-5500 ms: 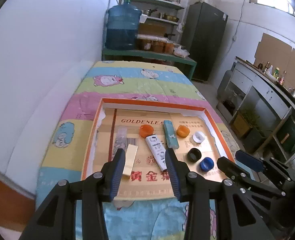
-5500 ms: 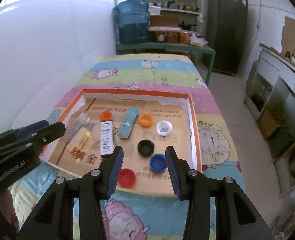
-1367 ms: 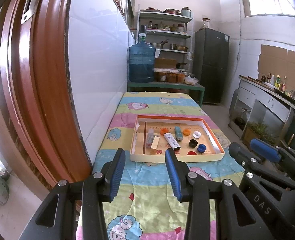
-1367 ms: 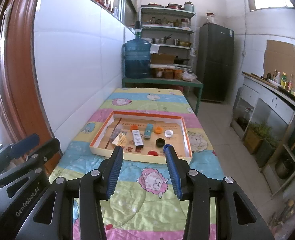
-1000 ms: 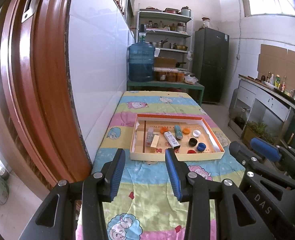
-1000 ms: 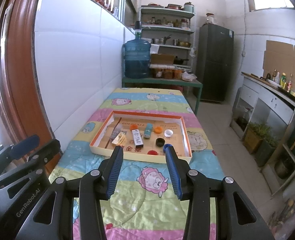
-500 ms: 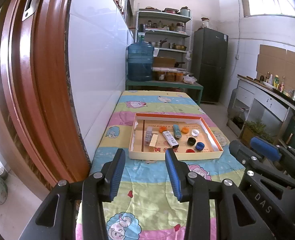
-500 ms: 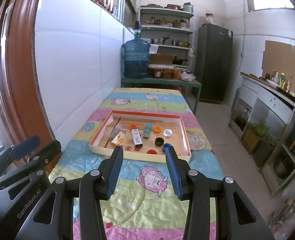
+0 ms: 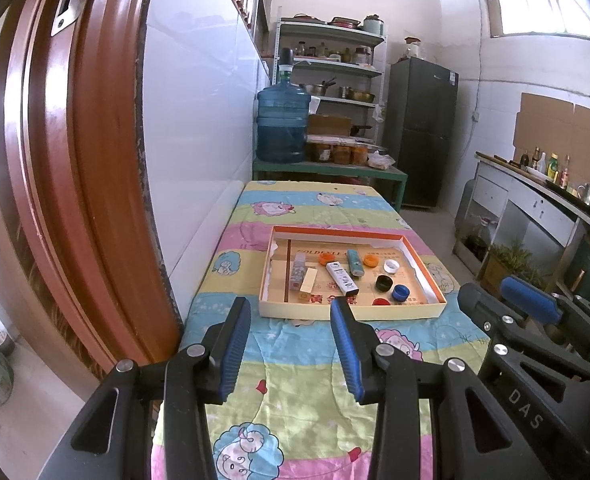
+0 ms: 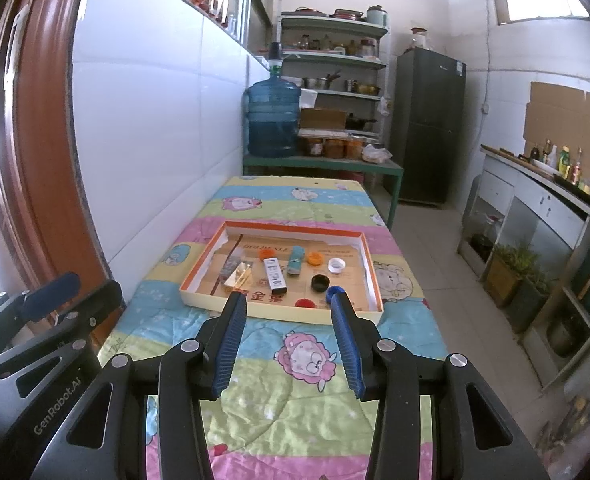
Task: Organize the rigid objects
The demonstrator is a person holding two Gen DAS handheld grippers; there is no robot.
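Two grippers of mine, left gripper (image 9: pixel 291 312) and right gripper (image 10: pixel 287 308), hang parted and empty over the quilted table (image 10: pixel 295 364). Farther off, the tray (image 10: pixel 279 314) holds small tubes and what look like caps (image 10: pixel 320 282).

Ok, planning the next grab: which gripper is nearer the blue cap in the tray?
Right, probably. Both hang short of the tray; the right gripper lines up with the blue cap near the tray's right end, while the left gripper faces its left half.
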